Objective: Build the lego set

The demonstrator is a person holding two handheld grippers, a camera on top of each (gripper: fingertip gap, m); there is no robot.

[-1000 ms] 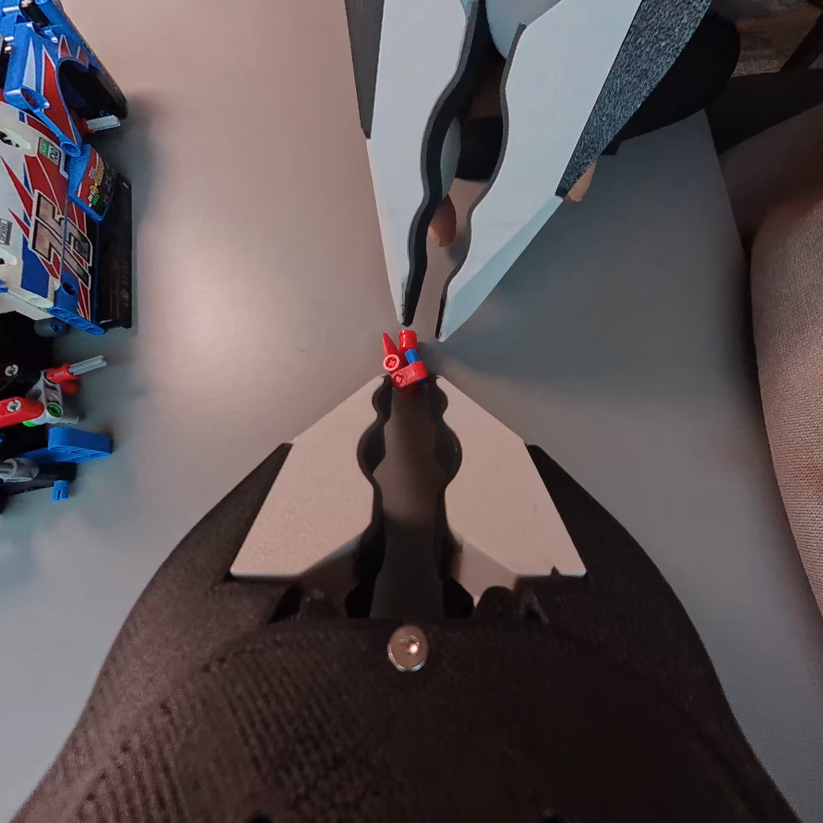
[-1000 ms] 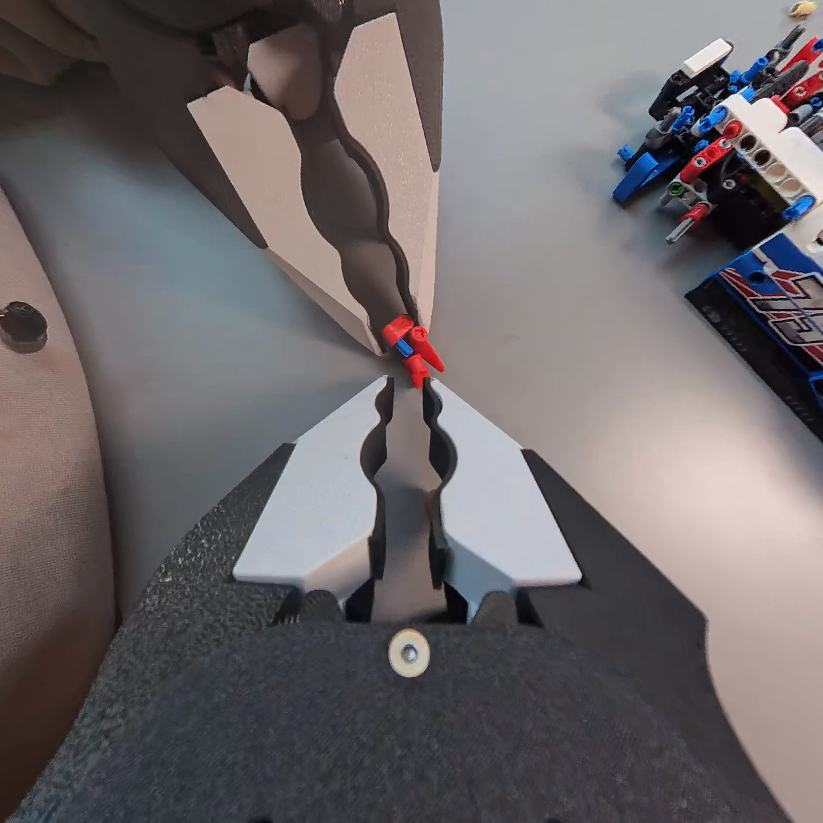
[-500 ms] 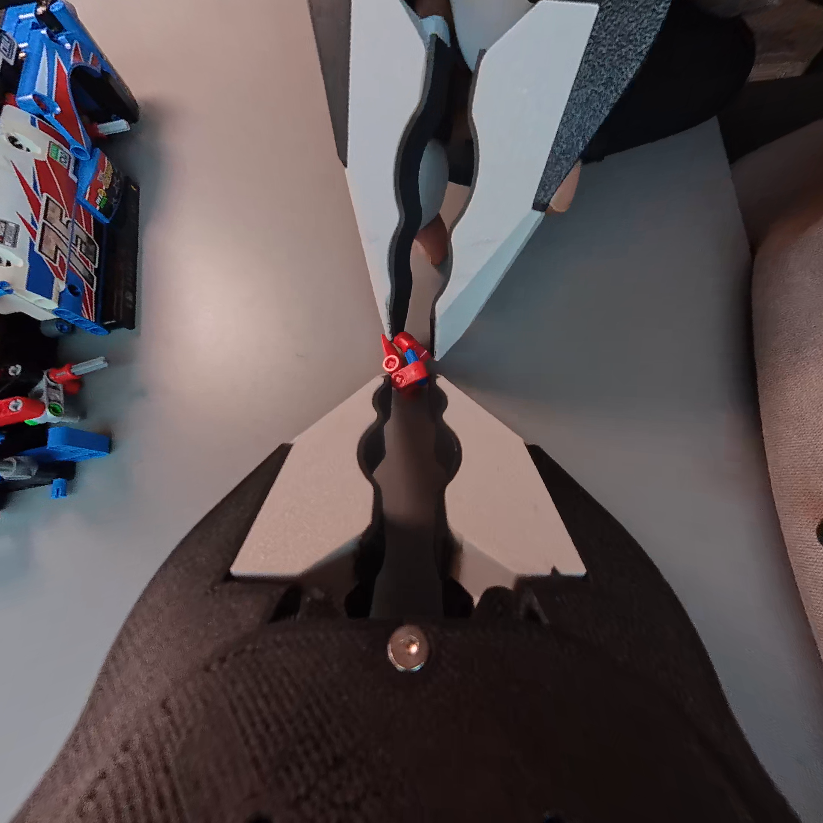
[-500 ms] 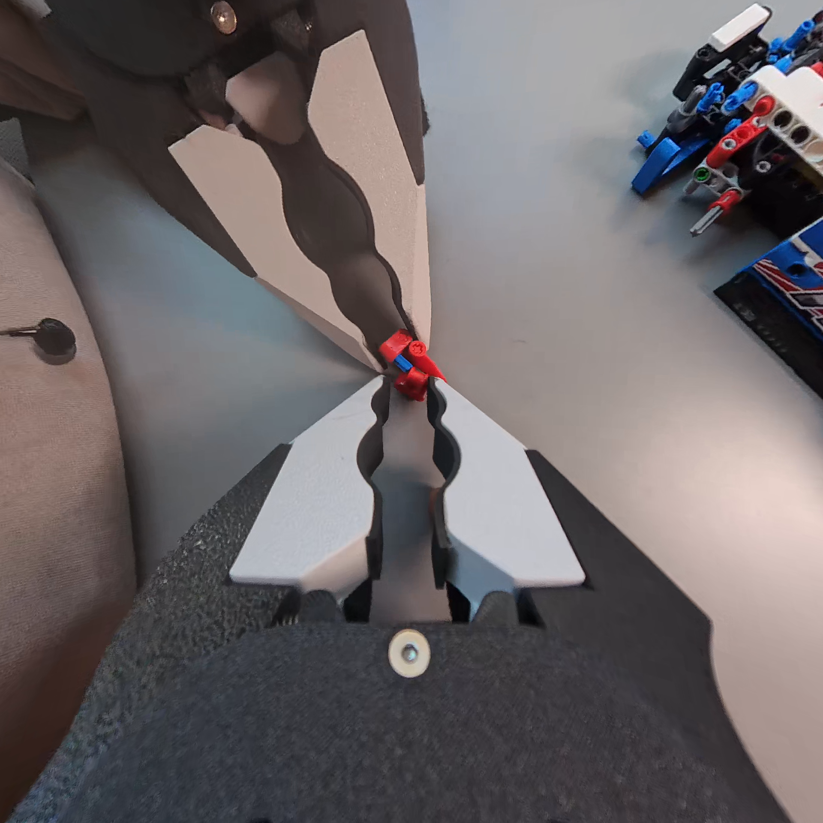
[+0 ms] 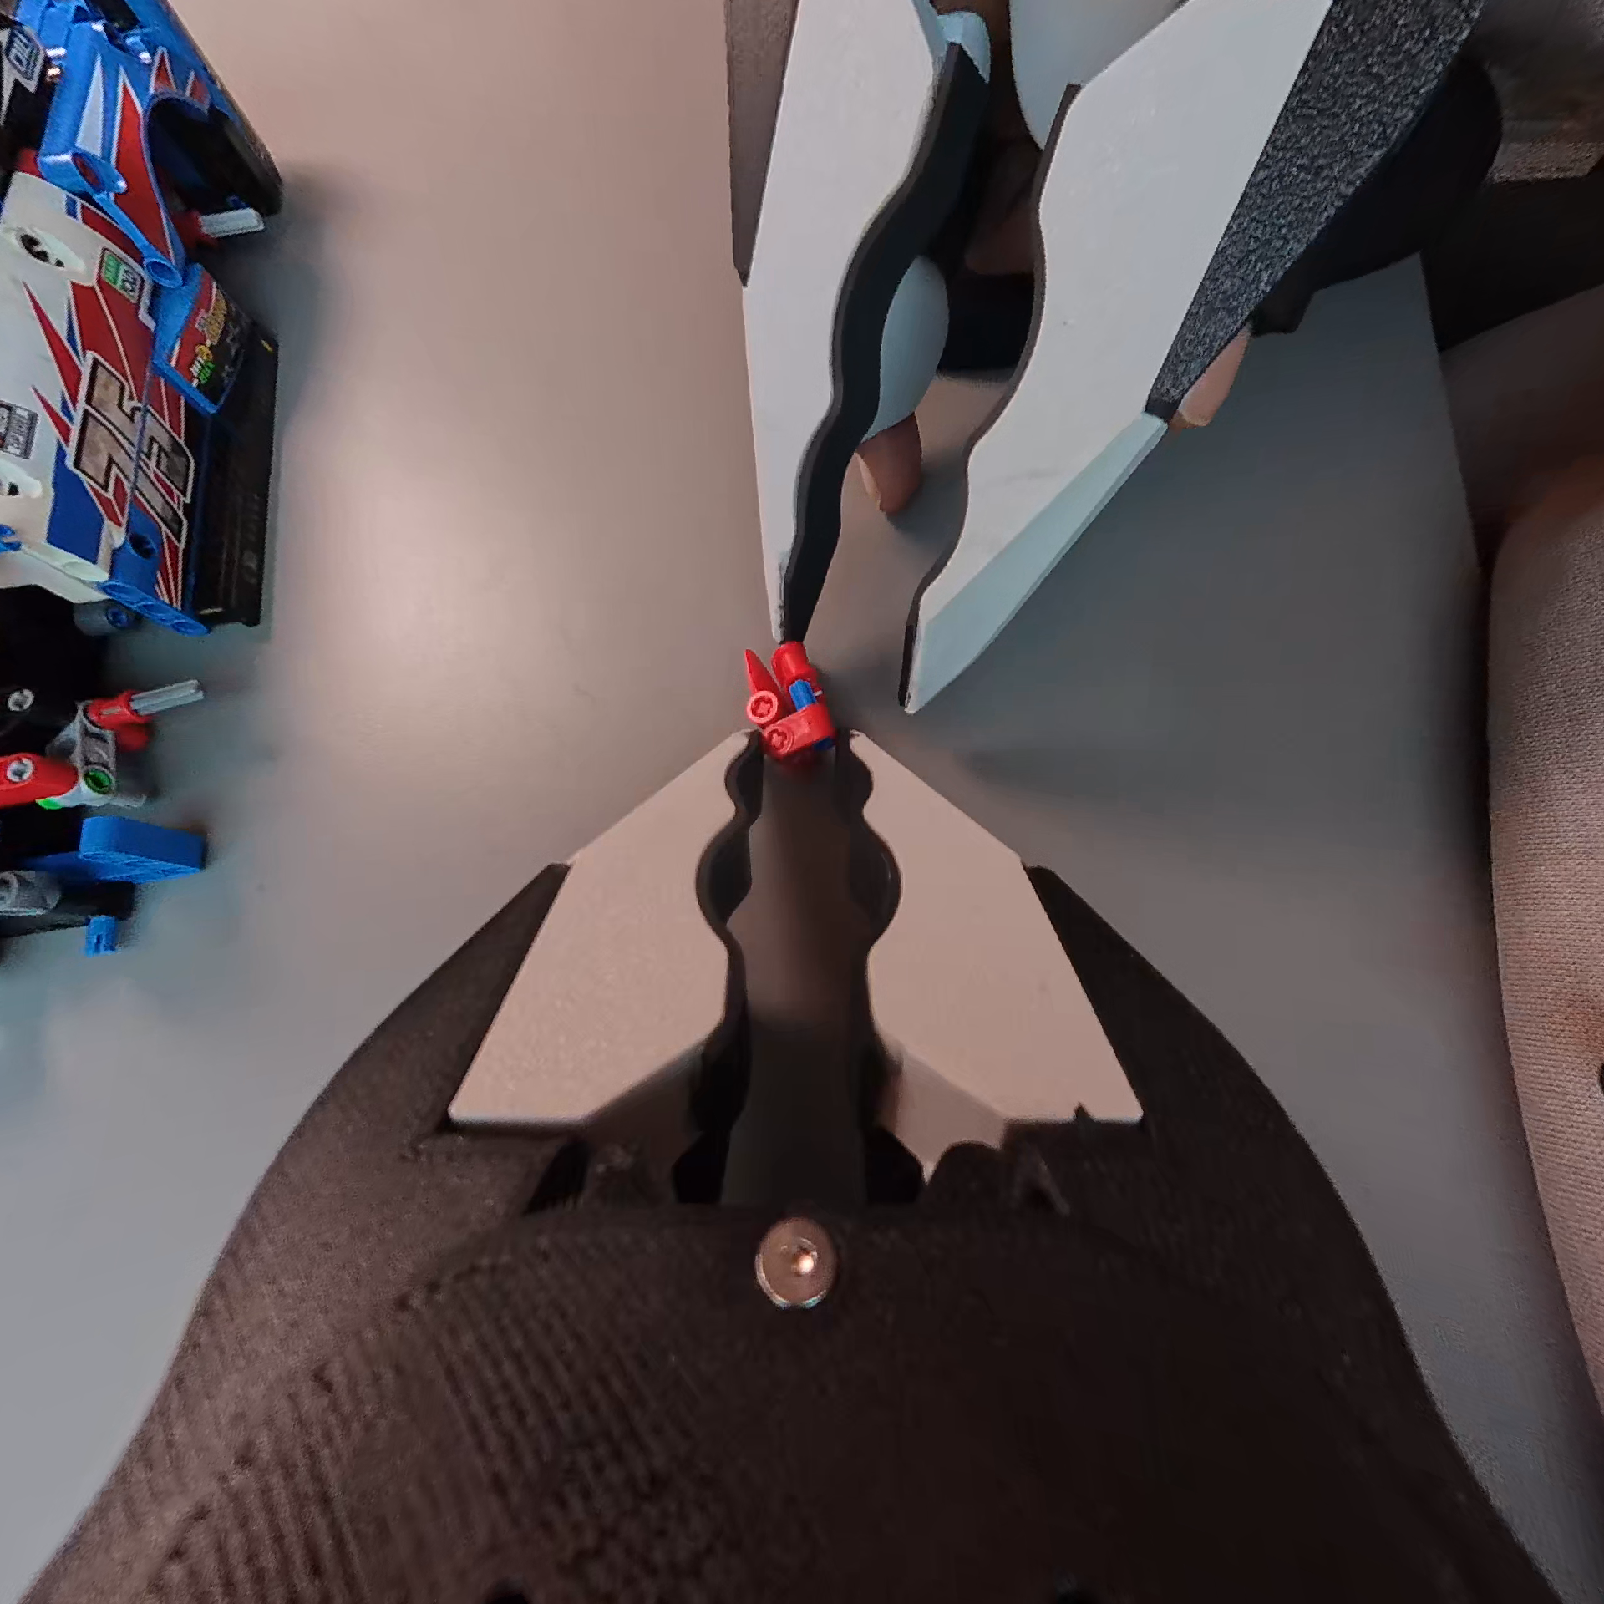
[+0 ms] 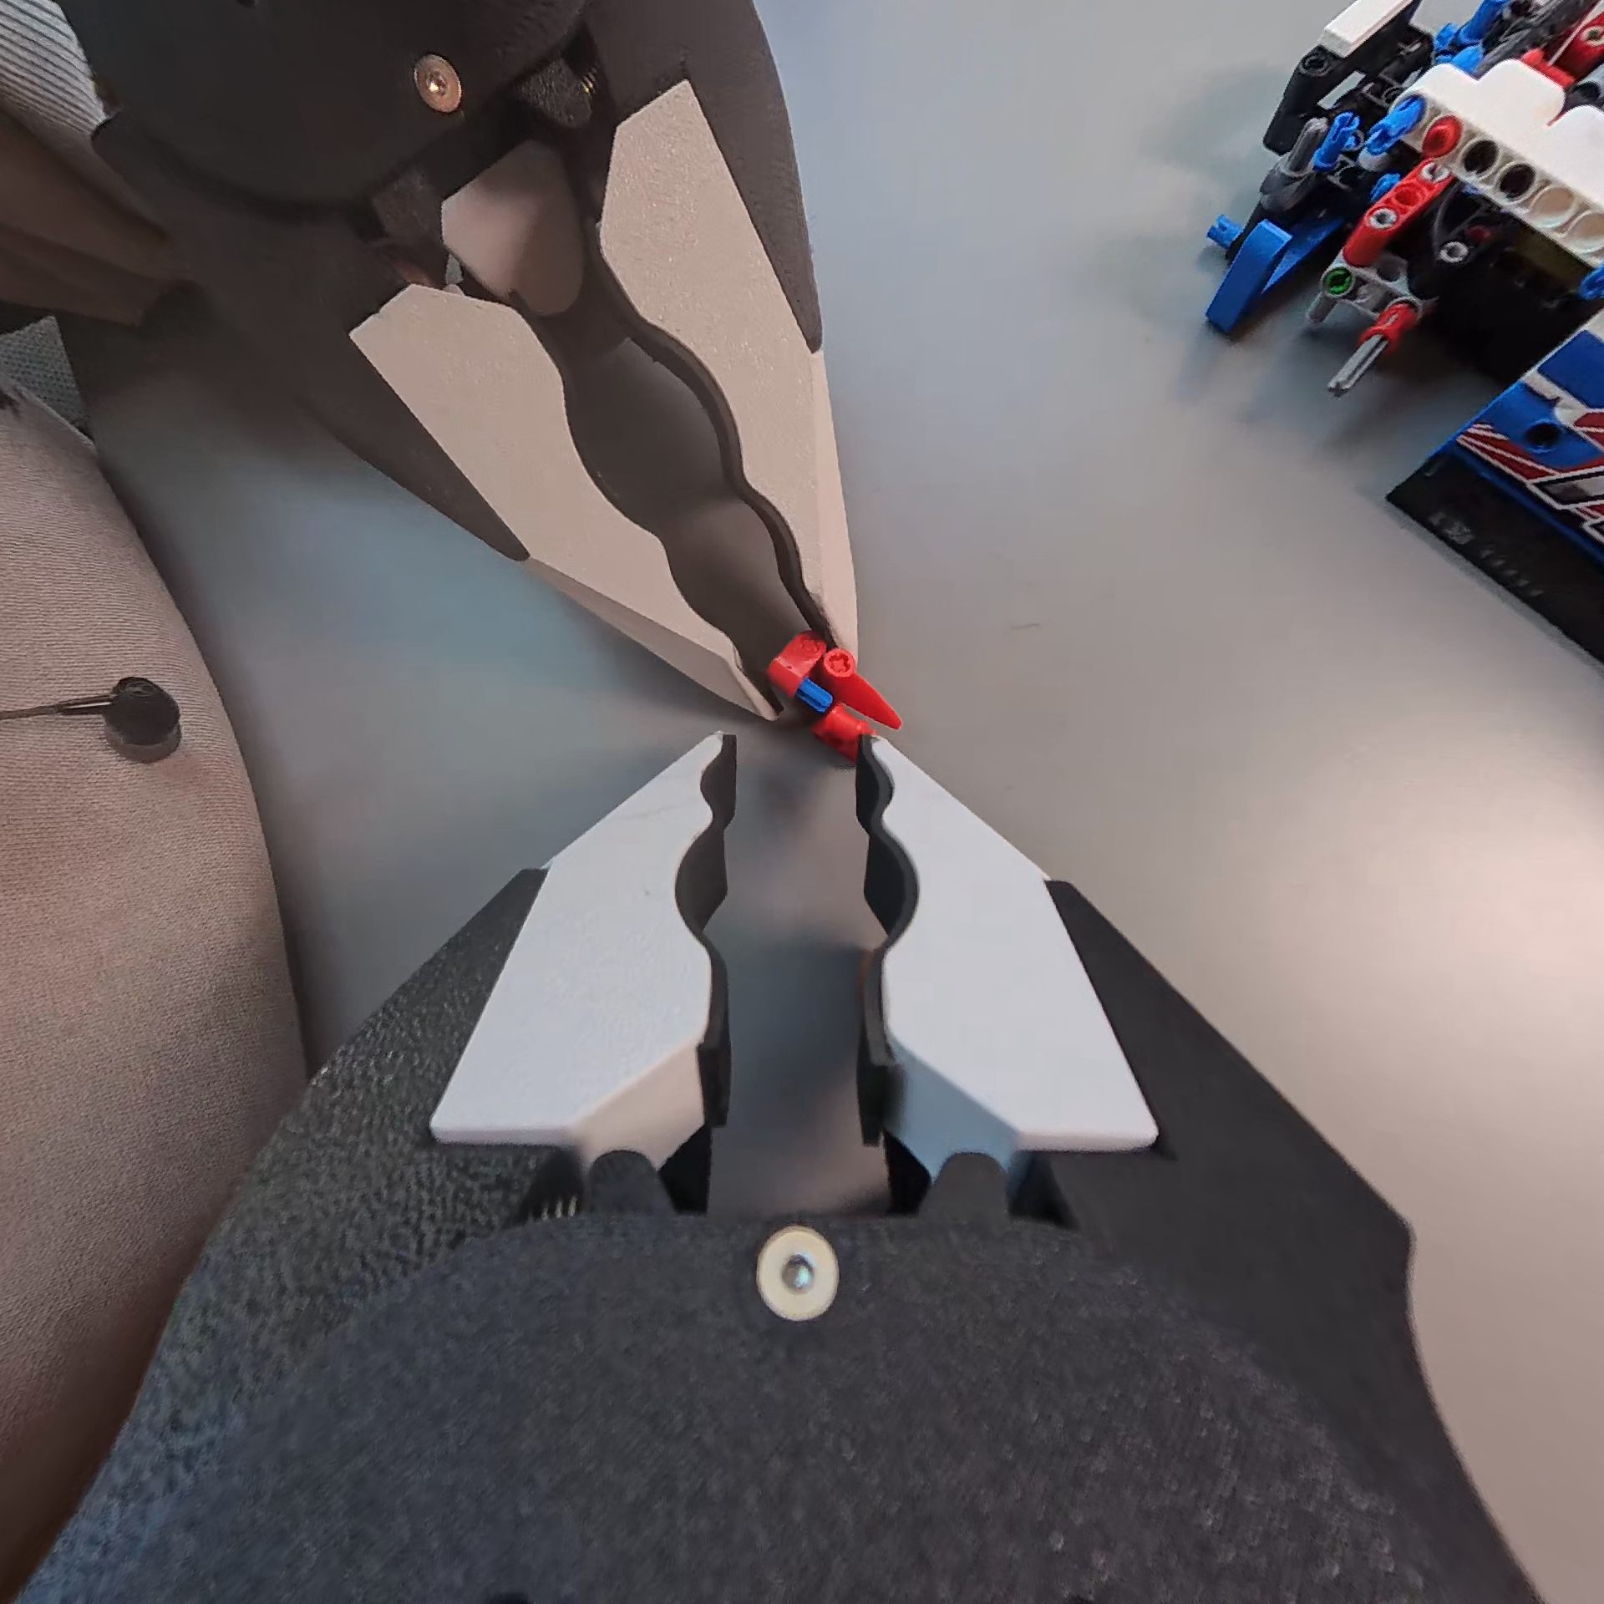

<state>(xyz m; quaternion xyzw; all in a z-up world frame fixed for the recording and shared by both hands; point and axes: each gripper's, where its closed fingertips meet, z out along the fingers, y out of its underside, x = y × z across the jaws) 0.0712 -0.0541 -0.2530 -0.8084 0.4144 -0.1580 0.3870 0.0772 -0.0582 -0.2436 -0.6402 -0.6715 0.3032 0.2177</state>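
left tool pinches our red-and-blue piece clear of the desk | right tool spread, one tip touching, likely to seat the blue pin

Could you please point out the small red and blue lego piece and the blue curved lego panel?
small red and blue lego piece (image 5: 788,705), left wrist view, red body.
blue curved lego panel (image 6: 1269,257), right wrist view, flat face.

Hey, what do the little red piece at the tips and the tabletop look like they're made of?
The small red and blue lego assembly looks like hard glossy plastic: saturated colour, crisp moulded edges and cross-shaped holes. The tabletop looks like a smooth matte grey laminate or painted board, with soft broad reflections and no grain; which of the two cannot be told.
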